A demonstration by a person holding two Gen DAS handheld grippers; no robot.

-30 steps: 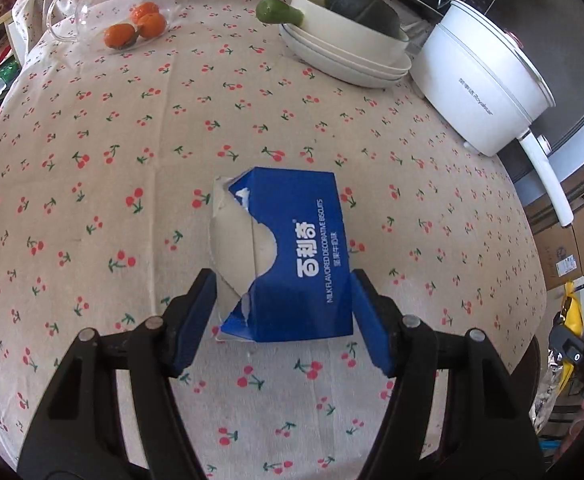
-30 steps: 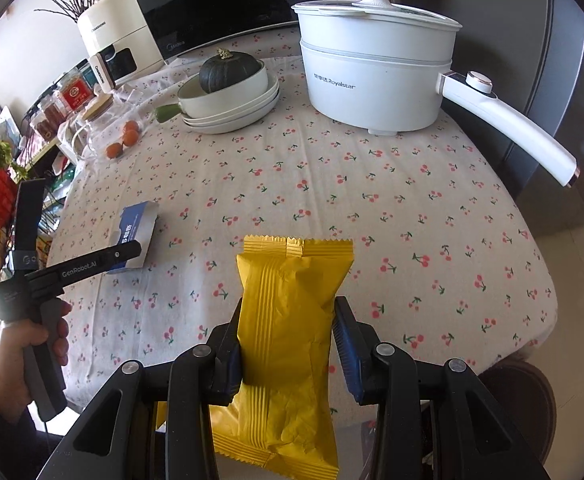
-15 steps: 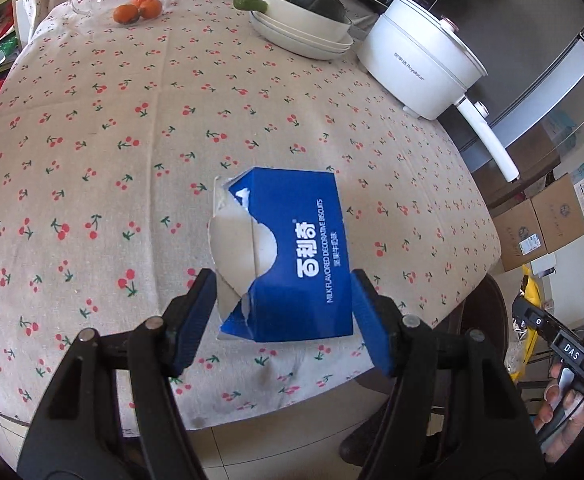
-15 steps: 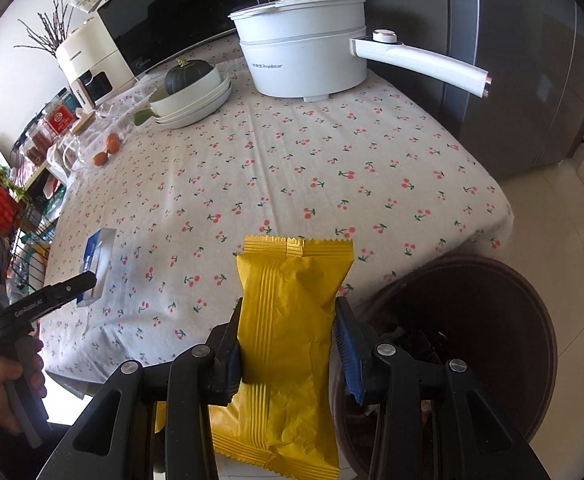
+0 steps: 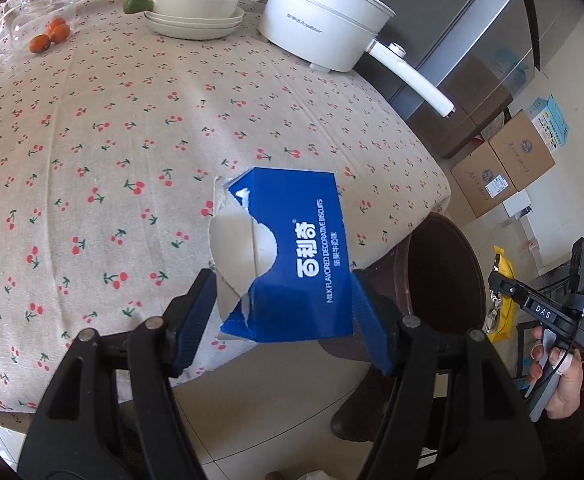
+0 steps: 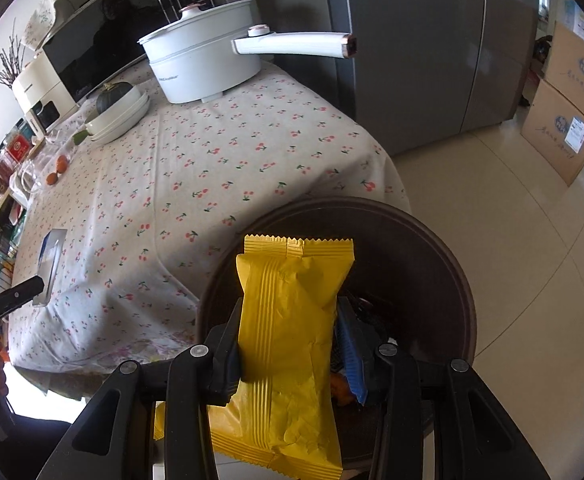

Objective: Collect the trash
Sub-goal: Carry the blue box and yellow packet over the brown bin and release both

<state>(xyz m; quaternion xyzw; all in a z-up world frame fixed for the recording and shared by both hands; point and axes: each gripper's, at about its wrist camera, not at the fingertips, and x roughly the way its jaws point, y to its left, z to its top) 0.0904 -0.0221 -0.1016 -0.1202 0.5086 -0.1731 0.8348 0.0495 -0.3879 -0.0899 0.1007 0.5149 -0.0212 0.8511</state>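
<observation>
A round table draped in a cream, cherry-printed cloth (image 6: 212,168) filled most of both views, and a dark brown round trash bin (image 6: 432,248) stood on the tiled floor just beside the table's near edge. The right gripper (image 6: 290,334) hung directly above the bin's open mouth, its jaws clenched on a crinkled yellow foil snack wrapper (image 6: 292,320) whose long axis ran along the fingers, pointing away from the camera. Some litter already lay in the bin beneath it. The left gripper (image 5: 282,298) was over the table's near edge, its blue-padded jaws grasping a torn blue cardboard biscuit box (image 5: 304,256), long axis also running forward between the fingers. From the left gripper, the bin (image 5: 448,272) lay to the right and lower down, partly hidden behind the box. By this reading, the right gripper was the nearer one and placed to drop its wrapper first; the box had to travel rightward, off the table edge, to reach the bin.
</observation>
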